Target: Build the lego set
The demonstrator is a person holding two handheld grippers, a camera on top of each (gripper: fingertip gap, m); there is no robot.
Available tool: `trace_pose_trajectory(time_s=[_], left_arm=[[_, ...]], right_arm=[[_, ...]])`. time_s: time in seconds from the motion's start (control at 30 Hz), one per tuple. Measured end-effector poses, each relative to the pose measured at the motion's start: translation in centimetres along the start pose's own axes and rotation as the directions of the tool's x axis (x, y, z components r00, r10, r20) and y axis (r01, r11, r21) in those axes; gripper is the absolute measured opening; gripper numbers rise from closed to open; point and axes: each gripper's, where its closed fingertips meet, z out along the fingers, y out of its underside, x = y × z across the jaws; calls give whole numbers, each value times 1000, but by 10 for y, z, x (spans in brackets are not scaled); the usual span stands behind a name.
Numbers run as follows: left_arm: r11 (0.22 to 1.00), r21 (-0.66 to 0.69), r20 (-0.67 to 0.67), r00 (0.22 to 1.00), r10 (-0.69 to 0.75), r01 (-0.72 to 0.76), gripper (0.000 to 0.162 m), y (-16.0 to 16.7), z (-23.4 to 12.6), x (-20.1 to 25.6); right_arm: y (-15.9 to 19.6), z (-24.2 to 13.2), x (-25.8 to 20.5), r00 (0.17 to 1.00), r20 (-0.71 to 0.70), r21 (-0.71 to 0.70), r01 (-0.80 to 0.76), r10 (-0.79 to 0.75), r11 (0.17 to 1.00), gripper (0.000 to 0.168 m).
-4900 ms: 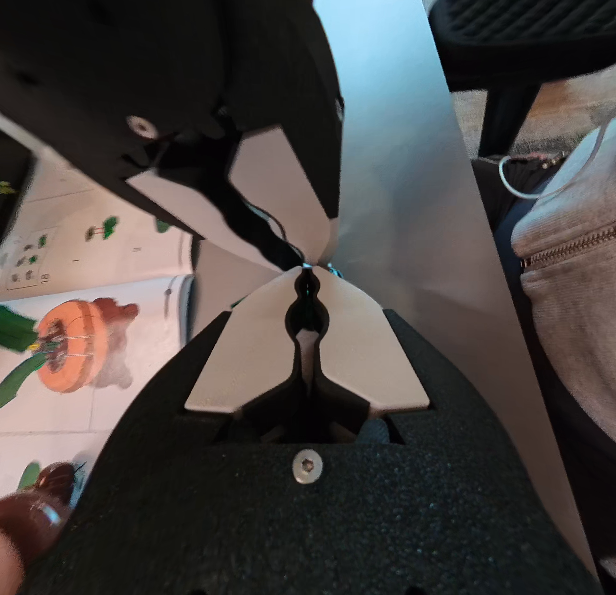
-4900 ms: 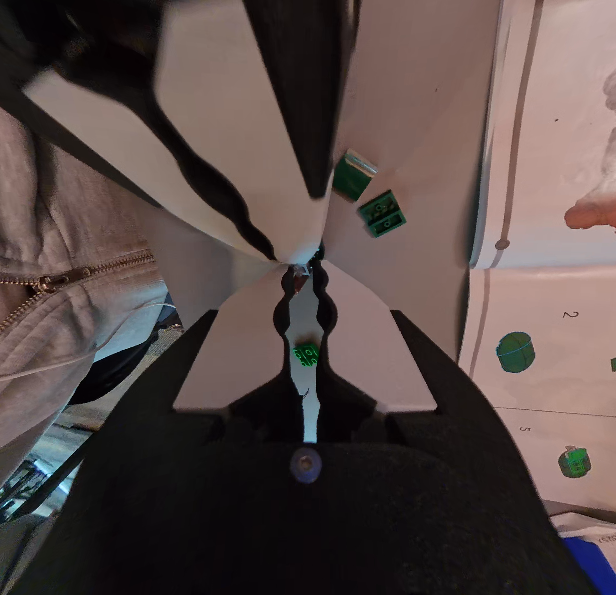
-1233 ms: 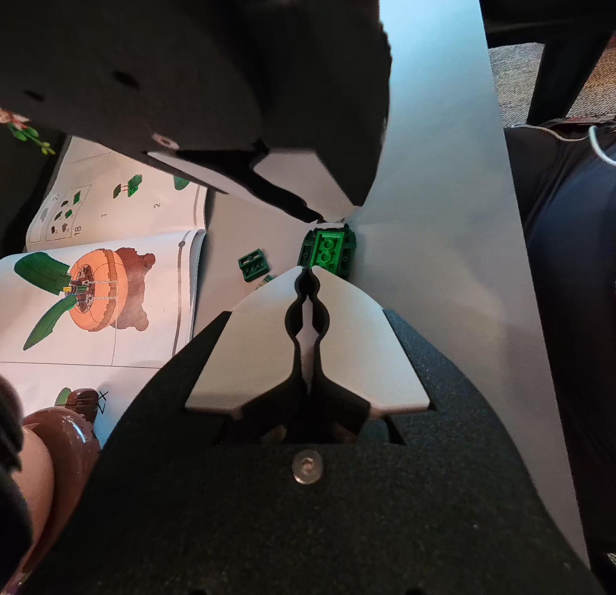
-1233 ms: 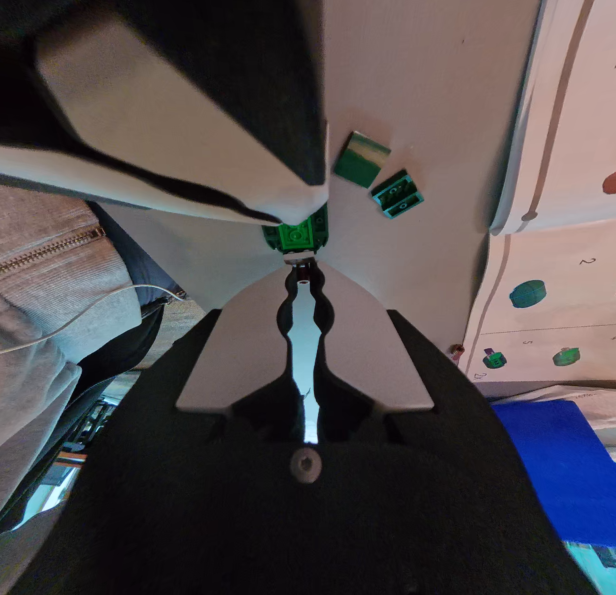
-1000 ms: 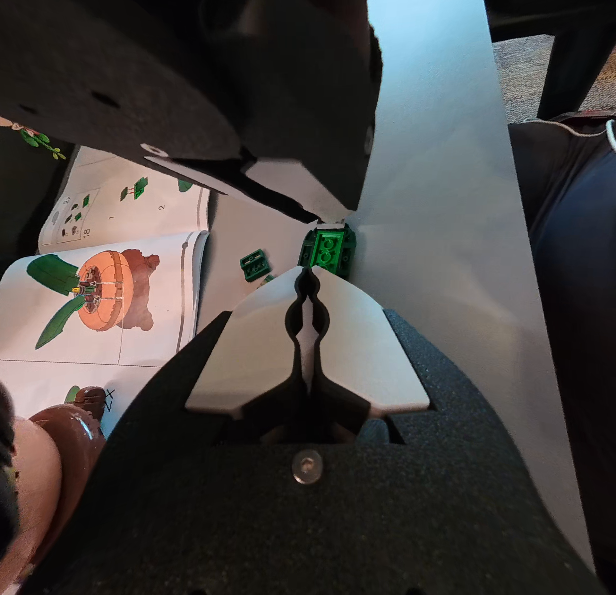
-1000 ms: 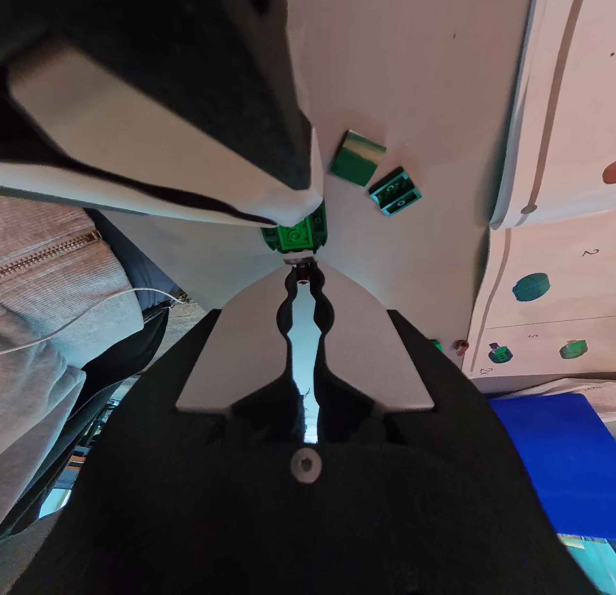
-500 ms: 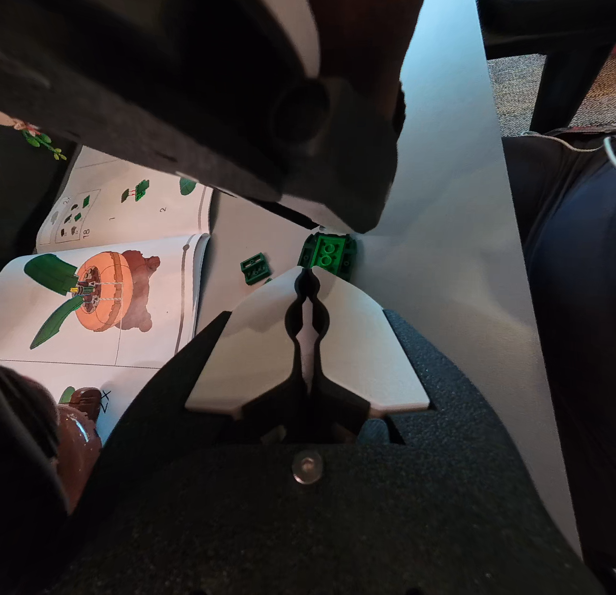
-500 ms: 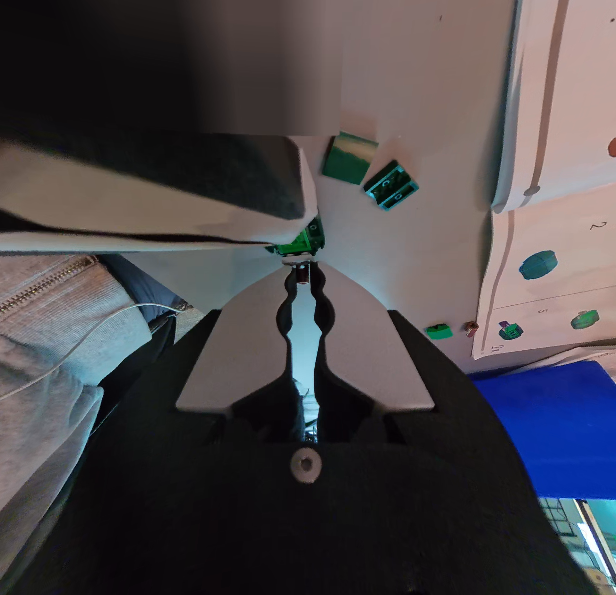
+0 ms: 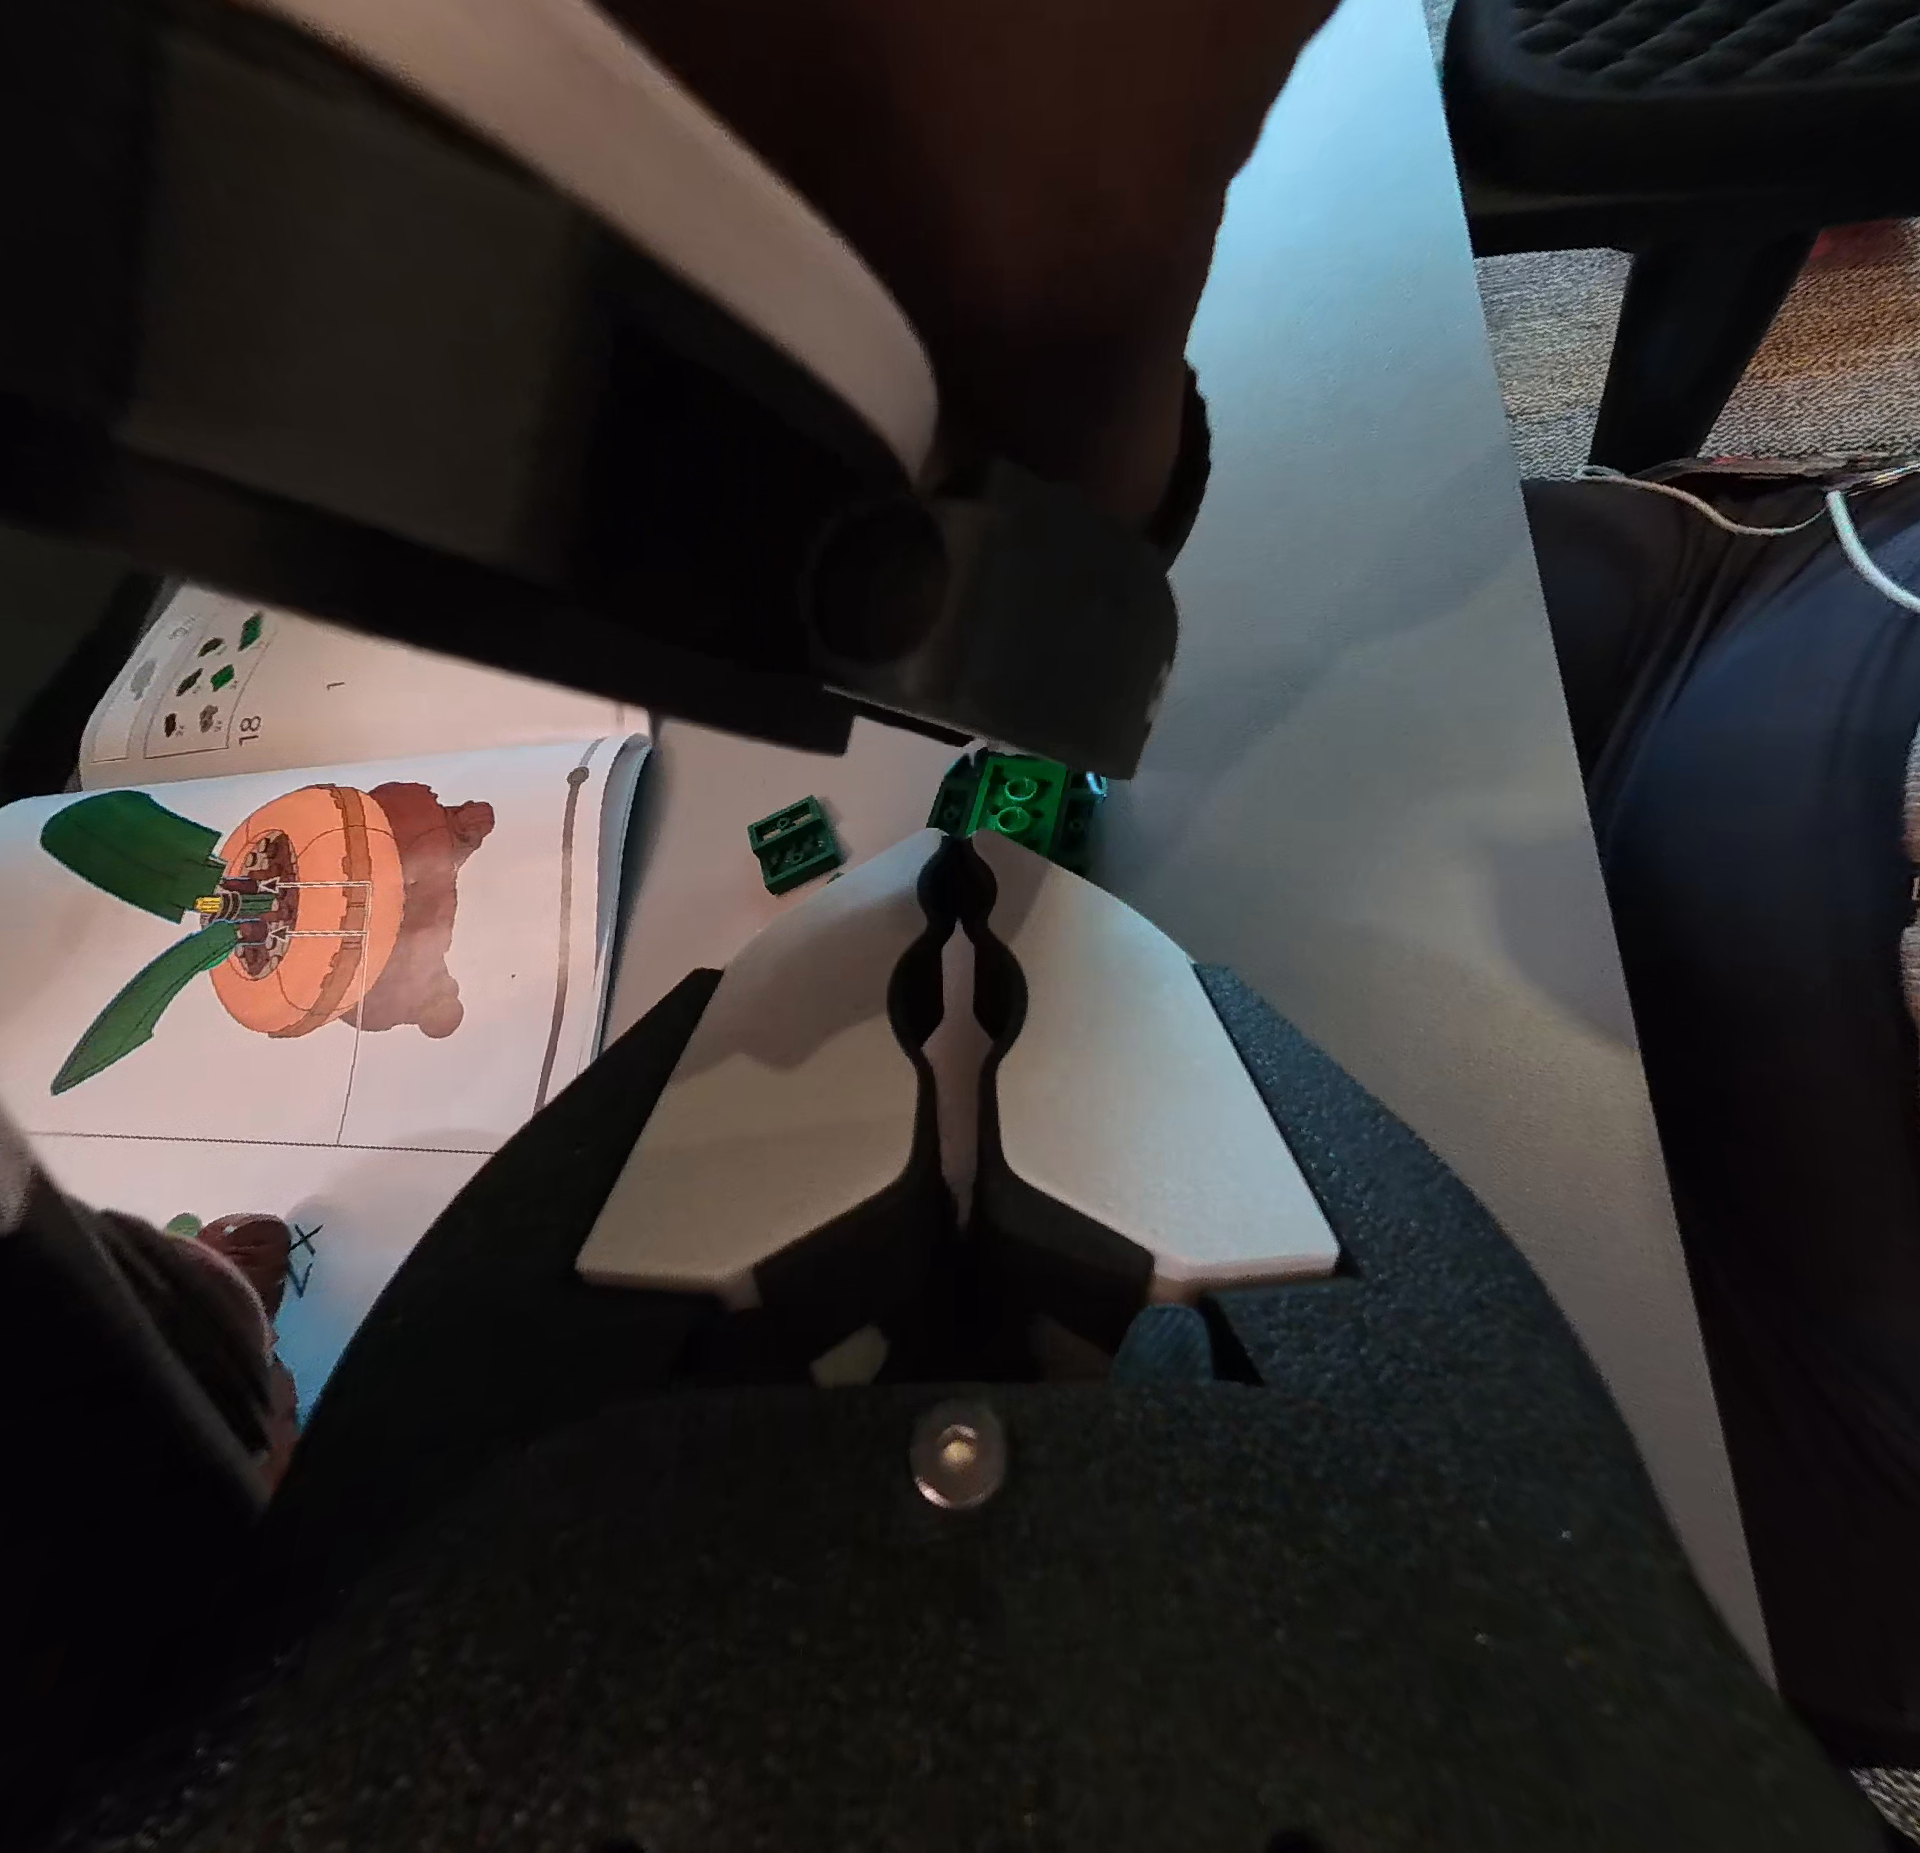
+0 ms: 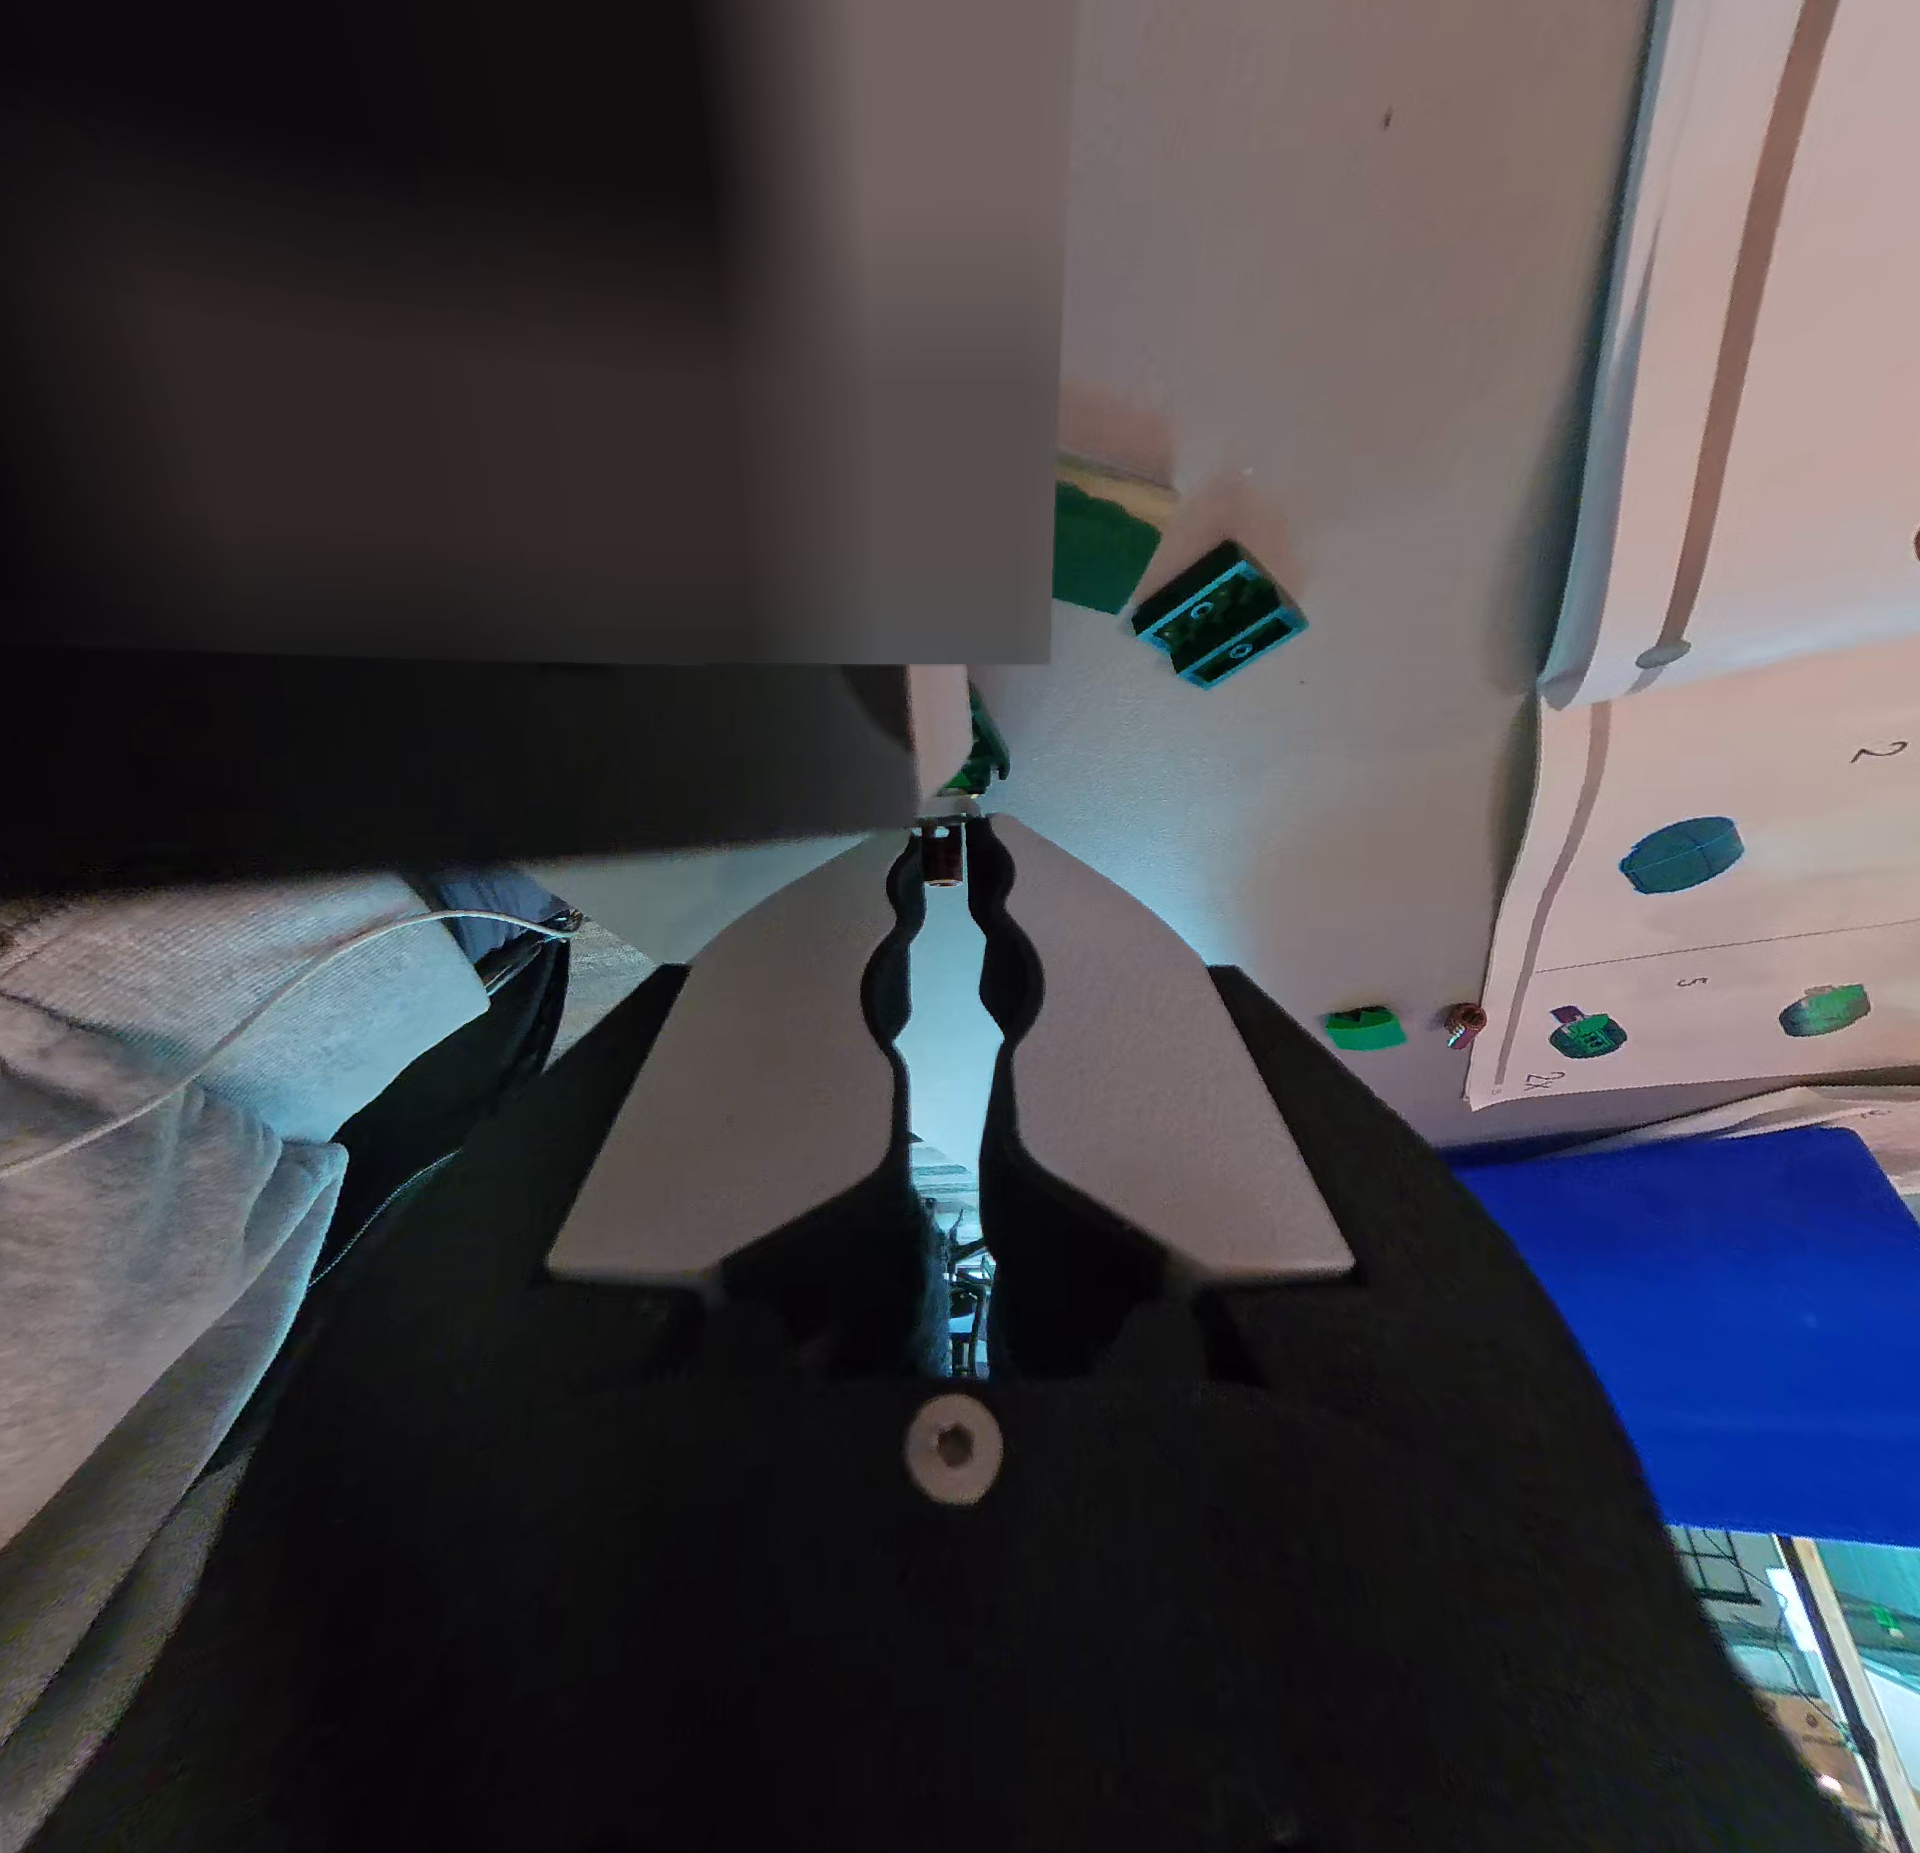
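From the left wrist view we see our left gripper with its fingertips pinched on the green lego assembly, held just past the tips. The right gripper's dark body presses in from above it. A loose dark green brick lies on the white table to the left of the tips, beside the instruction booklet.

From the right wrist view our right gripper clamps 1 small dark red piece between its tips, with the green assembly touching just ahead. Ahead to the right lies the dark green brick.
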Motion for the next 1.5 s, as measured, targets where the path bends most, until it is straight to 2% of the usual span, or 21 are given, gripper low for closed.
trace_pose_trajectory(time_s=[0.37,0.43,0.57,0.8,0.9,1.0,1.1,1.2,1.27,1.33,1.4,1.43,1.5], left_arm=[[1000,22,1,1000,15,-15,0,-3,-2,2],[998,55,-44,998,34,-32,0,-6,-6,7],[993,116,-193,980,50,-28,0,-6,-20,23],[995,-12,-159,982,99,-102,4,27,-28,11],[997,61,-175,983,50,-40,4,19,-39,8],[947,303,-220,974,-44,111,3,-11,-80,-3],[850,489,-194,975,-111,194,3,-27,-127,-24],[858,482,-94,985,-147,174,5,-15,-141,-37],[905,398,-24,988,-151,148,10,-2,-131,-41],[946,300,24,990,-136,122,29,5,-112,-40],[969,221,3,993,-117,114,45,5,-87,-29],[978,180,-5,994,-107,106,52,5,-74,-23],[994,92,19,998,-61,59,52,8,-48,-16]], right_arm=[[-6,-1,-1,1000,-16,46,-12,13,999,7],[-13,-3,-4,1000,-12,50,-16,17,999,7],[-3,2,0,999,-27,-68,-31,29,997,7],[0,2,-1,1000,-5,-19,-17,17,1000,10],[3,1,1,1000,-12,41,21,-21,999,19],[0,-4,7,1000,-17,224,10,-7,975,23],[-1,-11,16,999,-34,435,-10,27,900,28],[1,-25,23,995,-99,658,53,17,751,33],[3,-31,20,990,-138,770,115,-11,628,37],[6,-33,21,982,-188,835,164,-7,526,58],[8,-33,17,976,-217,878,205,-23,432,76],[10,-32,15,977,-214,895,205,-22,395,77],[10,-33,10,984,-176,936,178,-34,304,75]])
